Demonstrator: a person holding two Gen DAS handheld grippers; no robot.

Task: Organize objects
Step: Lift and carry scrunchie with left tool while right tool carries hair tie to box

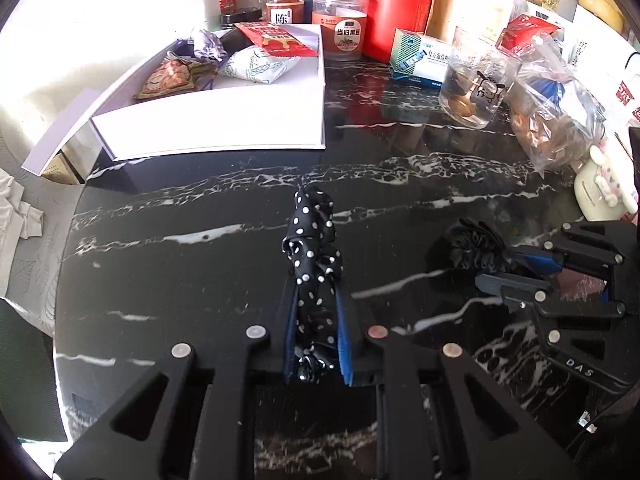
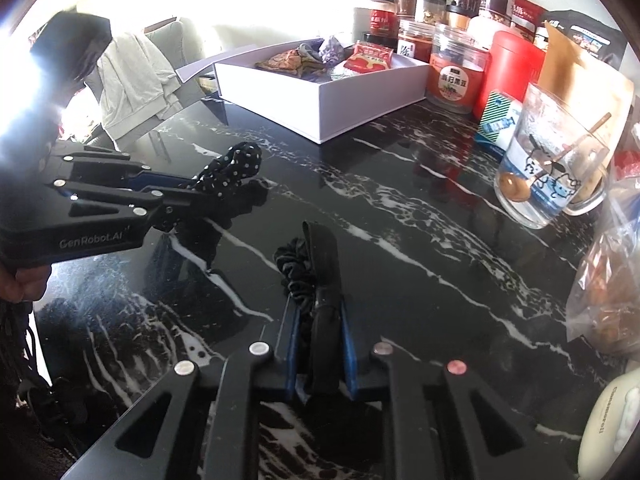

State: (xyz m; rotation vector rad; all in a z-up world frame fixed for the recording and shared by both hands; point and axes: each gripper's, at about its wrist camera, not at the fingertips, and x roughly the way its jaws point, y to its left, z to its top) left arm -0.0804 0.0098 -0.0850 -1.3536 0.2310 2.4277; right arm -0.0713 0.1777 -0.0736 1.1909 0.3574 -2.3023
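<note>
My left gripper (image 1: 314,304) is shut on a black polka-dot scrunchie (image 1: 314,236) and holds it above the black marble table (image 1: 200,248). It also shows in the right wrist view (image 2: 188,188), with the polka-dot scrunchie (image 2: 236,168) sticking out of it. My right gripper (image 2: 318,312) is shut on a plain black scrunchie (image 2: 308,264) just above the table. In the left wrist view the right gripper (image 1: 500,268) is at the right with the black scrunchie (image 1: 476,244). An open white box (image 1: 224,120) holding several packets stands at the far left.
Several jars and a red canister (image 1: 396,16) line the back. A medicine box (image 1: 420,58), a glass with a spoon (image 1: 476,88), a plastic bag of snacks (image 1: 560,112) and a cream case (image 1: 600,192) sit at the right. A chair with a grey cloth (image 2: 136,76) stands beyond the table.
</note>
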